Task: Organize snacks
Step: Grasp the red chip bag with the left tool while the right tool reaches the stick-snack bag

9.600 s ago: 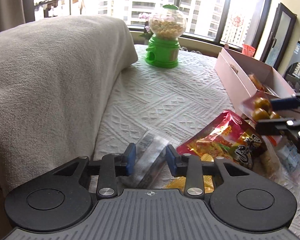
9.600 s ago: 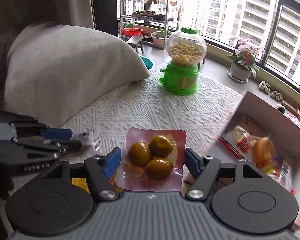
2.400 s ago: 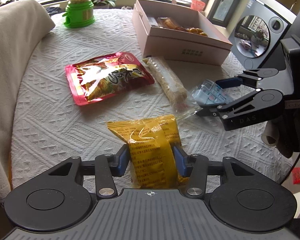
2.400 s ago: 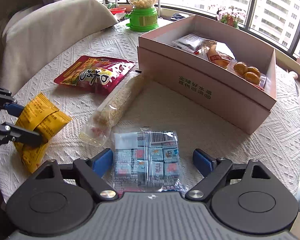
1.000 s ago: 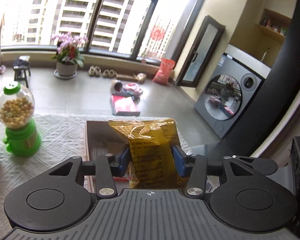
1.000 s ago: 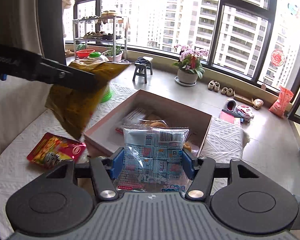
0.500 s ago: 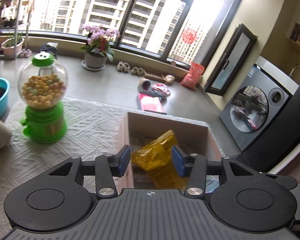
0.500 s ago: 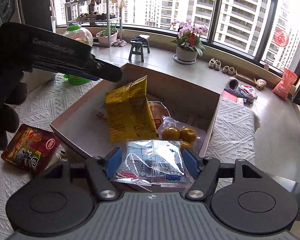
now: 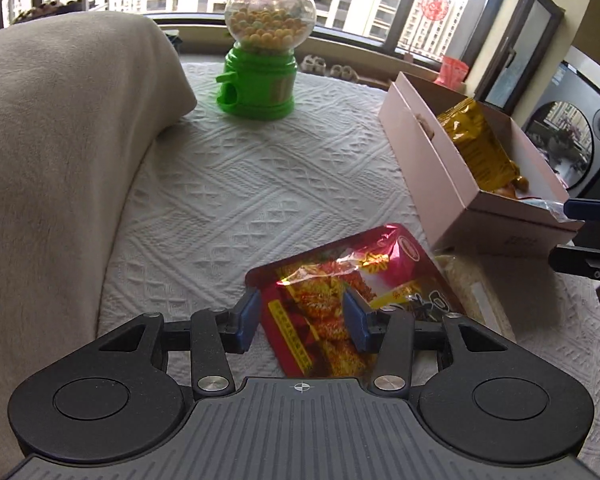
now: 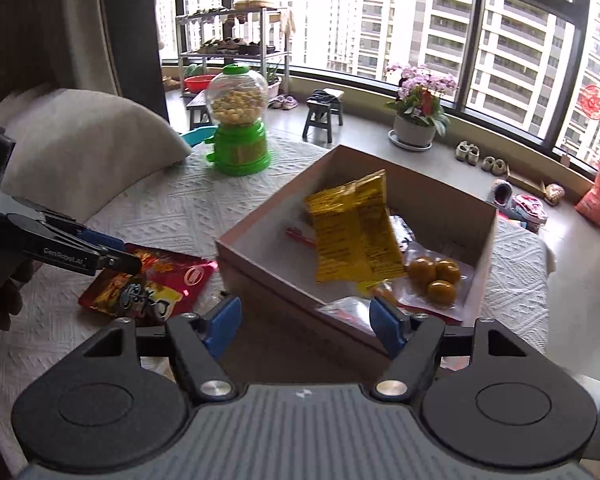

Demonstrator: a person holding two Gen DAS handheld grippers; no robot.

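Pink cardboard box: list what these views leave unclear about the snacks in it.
- Left wrist view: the pink cardboard box's near wall hides everything below the yellow foil packet.
- Right wrist view: the clear wrapped pack is motion-blurred, partly behind the right claw, whose jaws are opening.
- Packet print: too small to read.

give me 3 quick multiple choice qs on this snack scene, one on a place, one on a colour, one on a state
1. Where is the yellow snack bag?
A. inside the pink box
B. on the tablecloth
C. in a gripper

2. What colour is the base of the candy dispenser?
A. red
B. green
C. blue

3. How is the left gripper?
A. shut on the red bag
B. shut, empty
C. open over the red snack bag

Answers:
1. A, it leans among other snacks within the box walls.
2. B, bright green under the clear globe.
3. C, its pads stand apart above the bag.
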